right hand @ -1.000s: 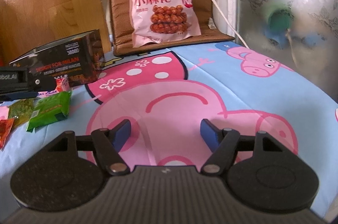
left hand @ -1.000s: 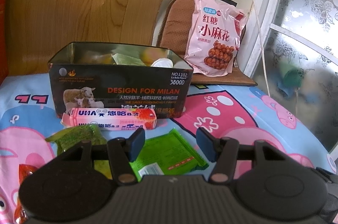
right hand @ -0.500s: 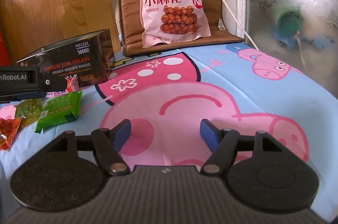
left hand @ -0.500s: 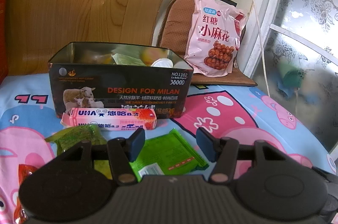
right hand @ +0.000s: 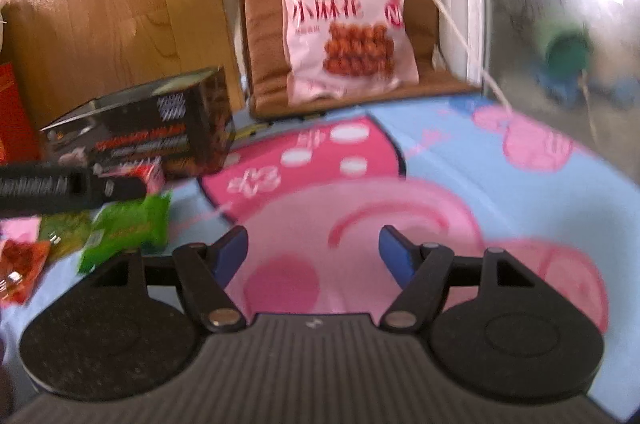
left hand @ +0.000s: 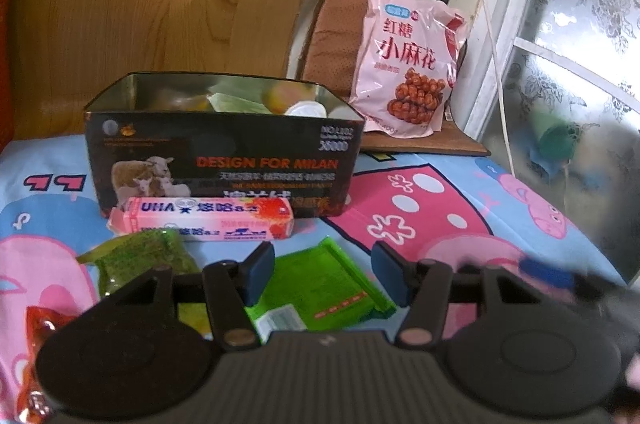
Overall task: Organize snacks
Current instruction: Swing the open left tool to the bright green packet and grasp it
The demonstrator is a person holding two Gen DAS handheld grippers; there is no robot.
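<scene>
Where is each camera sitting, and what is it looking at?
Left wrist: on the left gripper, jaws open, facing the open tin, pink candy box and green packet.
Right wrist: on the right gripper, jaws open, facing the cartoon sheet; the left gripper crosses its left edge.
Both show the tin and the pink snack bag.

Tin (left hand: 224, 163) blocks ahead; cloth (right hand: 460, 183) rightward bare.

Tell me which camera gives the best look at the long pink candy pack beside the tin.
The left wrist view. There the pink candy pack lies full length and sharp against the front of the black tin, its lettering readable. The right wrist view is blurred, and the left gripper covers all but one end.
</scene>
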